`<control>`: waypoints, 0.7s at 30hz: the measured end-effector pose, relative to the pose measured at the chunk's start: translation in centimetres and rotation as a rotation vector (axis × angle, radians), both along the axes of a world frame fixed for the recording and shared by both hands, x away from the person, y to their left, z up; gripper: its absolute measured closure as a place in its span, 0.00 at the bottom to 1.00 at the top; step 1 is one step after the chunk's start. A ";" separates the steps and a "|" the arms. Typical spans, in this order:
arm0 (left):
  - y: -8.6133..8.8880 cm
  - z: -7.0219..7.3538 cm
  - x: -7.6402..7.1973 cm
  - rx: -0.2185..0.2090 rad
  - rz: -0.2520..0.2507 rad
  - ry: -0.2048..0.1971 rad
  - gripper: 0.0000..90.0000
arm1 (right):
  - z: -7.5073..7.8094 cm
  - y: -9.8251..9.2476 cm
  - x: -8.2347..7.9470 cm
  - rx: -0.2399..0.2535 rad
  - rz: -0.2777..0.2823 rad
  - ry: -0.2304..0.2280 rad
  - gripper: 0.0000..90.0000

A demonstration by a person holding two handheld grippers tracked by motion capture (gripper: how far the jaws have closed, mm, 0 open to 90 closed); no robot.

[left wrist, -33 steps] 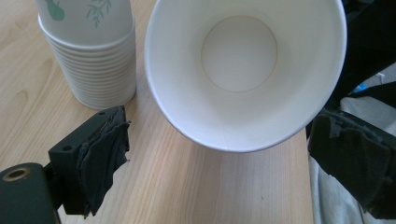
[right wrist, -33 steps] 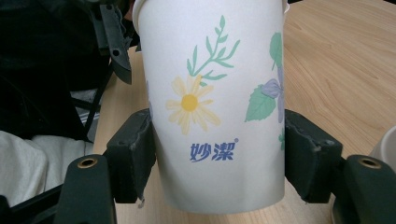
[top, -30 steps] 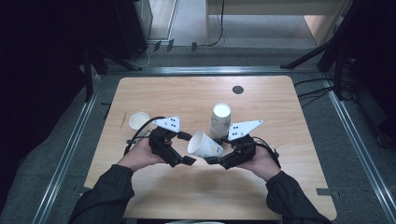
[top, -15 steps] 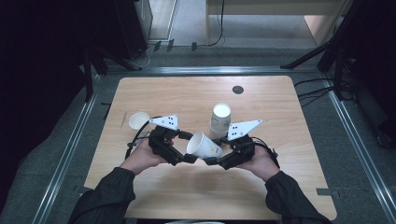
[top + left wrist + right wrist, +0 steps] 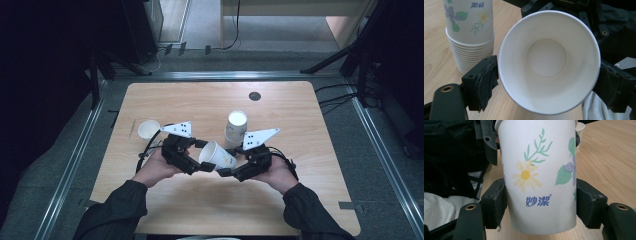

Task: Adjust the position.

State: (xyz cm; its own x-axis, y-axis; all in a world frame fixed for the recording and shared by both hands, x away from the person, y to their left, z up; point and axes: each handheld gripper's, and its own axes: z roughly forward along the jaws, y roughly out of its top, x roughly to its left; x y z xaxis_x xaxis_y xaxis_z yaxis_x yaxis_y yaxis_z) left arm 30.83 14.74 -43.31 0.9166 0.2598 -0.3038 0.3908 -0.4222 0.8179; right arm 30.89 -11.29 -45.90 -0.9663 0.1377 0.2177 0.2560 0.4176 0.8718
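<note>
Left tool [image 5: 547, 82] just closed onto cup [image 5: 548, 61] rim, right tool [image 5: 541, 202] clamped on cup's printed side, left gripper view shows stack [image 5: 470, 35].

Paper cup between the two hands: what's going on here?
A person holds a tool in each hand over a wooden table. The right tool grips a flowered paper cup by its lower body, tipped on its side. The left tool is at the cup's open rim, one jaw on either side; its jaws have just been closing, and both pads look to be touching the rim. A stack of cups stands behind, and another single cup sits to the left.
</note>
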 end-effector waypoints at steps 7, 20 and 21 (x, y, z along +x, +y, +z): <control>-0.2 -0.1 -0.1 0.000 -0.003 -0.018 0.18 | -0.2 0.2 0.0 -0.002 0.009 0.008 0.36; -0.2 0.0 -0.1 0.028 -0.006 -0.031 0.24 | -0.4 0.4 0.0 -0.015 0.008 0.022 0.36; -0.2 0.0 -0.1 0.029 -0.007 -0.032 0.24 | -0.4 0.4 0.0 -0.017 0.007 0.020 0.36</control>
State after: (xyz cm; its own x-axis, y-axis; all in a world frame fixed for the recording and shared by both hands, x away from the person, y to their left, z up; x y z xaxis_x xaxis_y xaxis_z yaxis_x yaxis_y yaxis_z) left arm 30.69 14.54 -43.31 0.9277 0.2613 -0.2668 0.3615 -0.4488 0.8173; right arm 30.88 -10.85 -46.25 -0.9628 0.1345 0.2344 0.2699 0.4339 0.8596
